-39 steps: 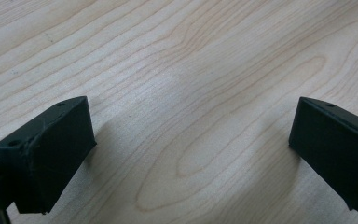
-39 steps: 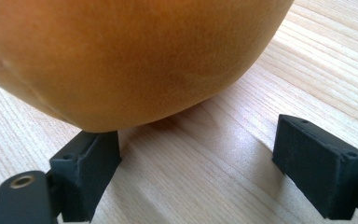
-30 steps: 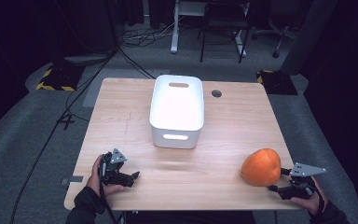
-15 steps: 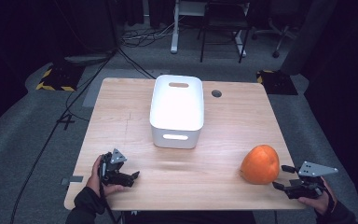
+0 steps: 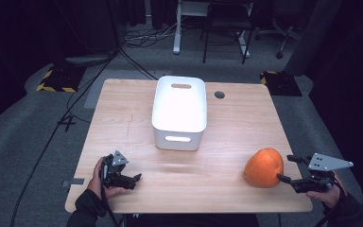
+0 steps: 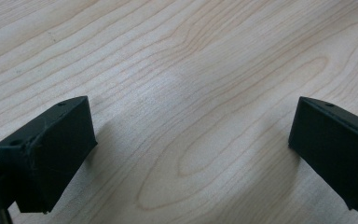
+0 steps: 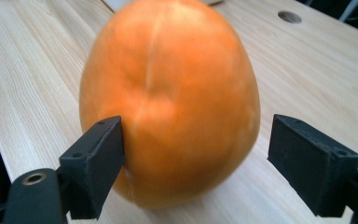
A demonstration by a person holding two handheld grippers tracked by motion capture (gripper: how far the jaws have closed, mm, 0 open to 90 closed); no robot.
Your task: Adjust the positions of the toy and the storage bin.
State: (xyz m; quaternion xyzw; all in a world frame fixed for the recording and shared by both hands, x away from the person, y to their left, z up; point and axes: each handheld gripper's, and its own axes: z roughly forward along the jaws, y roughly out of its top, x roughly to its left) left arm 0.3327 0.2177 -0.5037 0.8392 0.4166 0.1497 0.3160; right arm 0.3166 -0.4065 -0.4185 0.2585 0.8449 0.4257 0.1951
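Note:
An orange pumpkin (image 5: pixel 263 168) sits on the wooden table (image 5: pixel 123 118) near its front right corner. My right gripper (image 5: pixel 284 168) is just to its right, open, with its jaws pointing at the fruit. In the right gripper view the pumpkin (image 7: pixel 168 93) looms large right ahead of the right gripper (image 7: pixel 203 154), whose jaws stand wide apart on either side of its near face without squeezing it. My left gripper (image 5: pixel 133 179) rests at the front left of the table, held in a hand. In the left gripper view the left gripper (image 6: pixel 191 144) is open over bare wood.
A white plastic bin (image 5: pixel 177 139) with handle slots stands in the middle of the table, towards the back. A round cable hole (image 5: pixel 220 94) lies behind it to the right. Cables, chair legs and yellow-black floor markers lie beyond the far edge.
My right gripper has drawn back a little to the right, away from the pumpkin. The pumpkin, the bin and my left gripper stay where they were.

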